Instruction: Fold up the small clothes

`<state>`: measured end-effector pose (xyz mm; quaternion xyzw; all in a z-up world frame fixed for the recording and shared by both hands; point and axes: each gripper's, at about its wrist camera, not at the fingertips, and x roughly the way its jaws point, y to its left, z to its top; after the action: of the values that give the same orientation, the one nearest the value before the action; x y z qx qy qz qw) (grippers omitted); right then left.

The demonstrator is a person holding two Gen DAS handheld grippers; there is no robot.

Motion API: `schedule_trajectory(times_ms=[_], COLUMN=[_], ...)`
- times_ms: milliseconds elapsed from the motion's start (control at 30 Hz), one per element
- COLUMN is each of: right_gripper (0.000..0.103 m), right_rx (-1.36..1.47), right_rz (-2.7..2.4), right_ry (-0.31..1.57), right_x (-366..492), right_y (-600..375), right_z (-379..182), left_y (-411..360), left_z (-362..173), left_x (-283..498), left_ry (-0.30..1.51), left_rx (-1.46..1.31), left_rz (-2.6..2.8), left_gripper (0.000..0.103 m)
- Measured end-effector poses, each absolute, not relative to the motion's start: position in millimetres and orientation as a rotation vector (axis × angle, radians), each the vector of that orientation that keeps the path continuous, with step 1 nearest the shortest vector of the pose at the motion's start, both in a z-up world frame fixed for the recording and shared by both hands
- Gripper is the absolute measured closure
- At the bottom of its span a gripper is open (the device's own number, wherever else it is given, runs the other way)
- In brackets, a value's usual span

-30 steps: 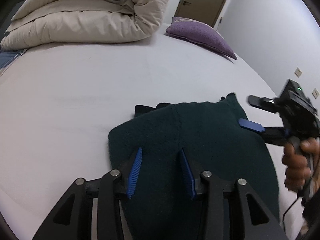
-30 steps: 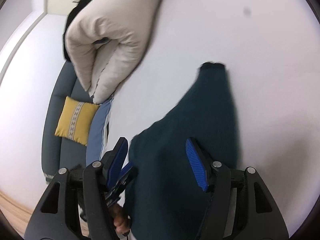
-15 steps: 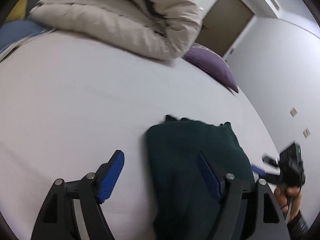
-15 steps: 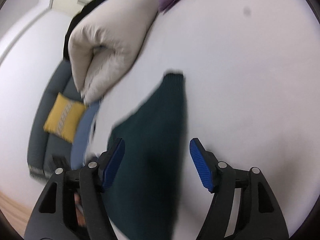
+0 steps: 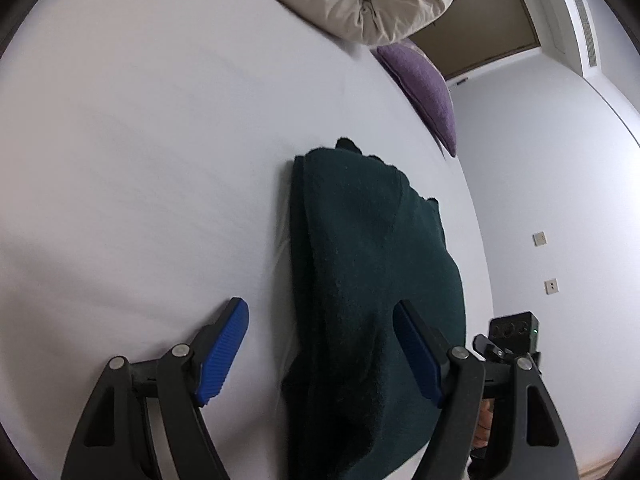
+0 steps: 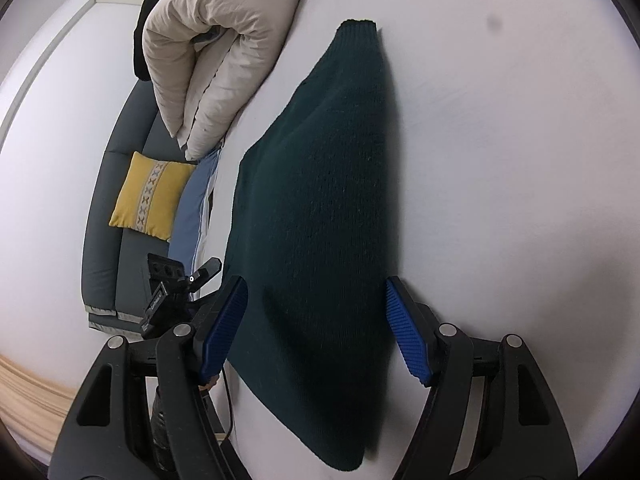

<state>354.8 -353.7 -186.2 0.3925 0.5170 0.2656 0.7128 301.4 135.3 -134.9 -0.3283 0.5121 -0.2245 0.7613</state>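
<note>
I had the dark green sweater (image 6: 320, 208) lying folded on the white bed (image 5: 140, 160), short of the beige duvet (image 6: 224, 52). The left gripper (image 5: 320, 356) and right gripper (image 6: 316, 328) had just opened their fingers, nothing pinched. I judged the knit soft and floppy (best pinched at the corners).

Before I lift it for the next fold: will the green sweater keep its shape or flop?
The sweater is a thick, soft knit lying limp on the bed, so it will probably droop from any pinch point. Its fuzzy surface likely grips the ribbed pads well. The folded layers may slide apart.
</note>
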Motion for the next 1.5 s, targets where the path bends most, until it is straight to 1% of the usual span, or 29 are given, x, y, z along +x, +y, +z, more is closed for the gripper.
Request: schedule_trajectory(times_ms=[100, 200, 300, 367, 433, 467, 500, 533, 567, 633, 733, 867, 967, 1200, 1333, 1500], right_gripper=[0.034, 0.034, 0.033, 0.033, 0.034, 0.035, 0.041, 0.046, 0.049, 0.057, 0.062, 0.063, 0.063, 0.063, 0.063, 0.063], right_rx=[0.894, 0.913, 0.909, 0.903, 0.879, 0.866, 0.847, 0.83, 0.83, 0.831, 0.808, 0.731, 0.721, 0.654, 0.685, 0.719], right_rz=[0.602, 0.617, 0.627, 0.622, 0.614, 0.608, 0.603, 0.591, 0.585, 0.574, 0.557, 0.559, 0.57, 0.601, 0.607, 0.587], right_ry=[1.144, 1.14, 1.149, 1.175, 1.193, 1.198, 1.204, 1.208, 1.208, 1.198, 1.173, 1.141, 1.117, 1.061, 1.035, 1.043], right_x=[355, 353, 352, 354, 358, 360, 361, 361, 360, 355, 342, 313, 280, 173, 111, 57], right_y=[-354, -354, -352, -349, -342, -338, -335, -333, -332, -334, -335, -332, -334, -328, -337, -350], right_z=[-189, -189, -190, -195, -196, -195, -195, -194, -194, -193, -182, -150, -126, -80, -76, -100], left_y=[128, 116, 103, 101, 101, 100, 102, 103, 104, 103, 100, 94, 92, 79, 67, 54], left_z=[-136, -140, -146, -149, -152, -155, -156, -157, -156, -153, -137, -105, -88, -60, -55, -81], left_x=[305, 314, 323, 326, 327, 325, 323, 322, 319, 315, 302, 261, 227, 139, 93, 62], left_ry=[1.152, 1.191, 1.215, 1.225, 1.237, 1.245, 1.244, 1.241, 1.236, 1.228, 1.204, 1.173, 1.148, 1.117, 1.101, 1.151], left_rx=[-0.749, -0.781, -0.79, -0.813, -0.805, -0.803, -0.811, -0.817, -0.825, -0.821, -0.803, -0.719, -0.715, -0.617, -0.572, -0.562], left_rz=[-0.543, -0.612, -0.629, -0.624, -0.606, -0.598, -0.598, -0.599, -0.599, -0.587, -0.575, -0.593, -0.614, -0.65, -0.679, -0.667], left_gripper=[0.027, 0.03, 0.031, 0.039, 0.061, 0.064, 0.07, 0.073, 0.074, 0.076, 0.077, 0.078, 0.078, 0.078, 0.078, 0.077])
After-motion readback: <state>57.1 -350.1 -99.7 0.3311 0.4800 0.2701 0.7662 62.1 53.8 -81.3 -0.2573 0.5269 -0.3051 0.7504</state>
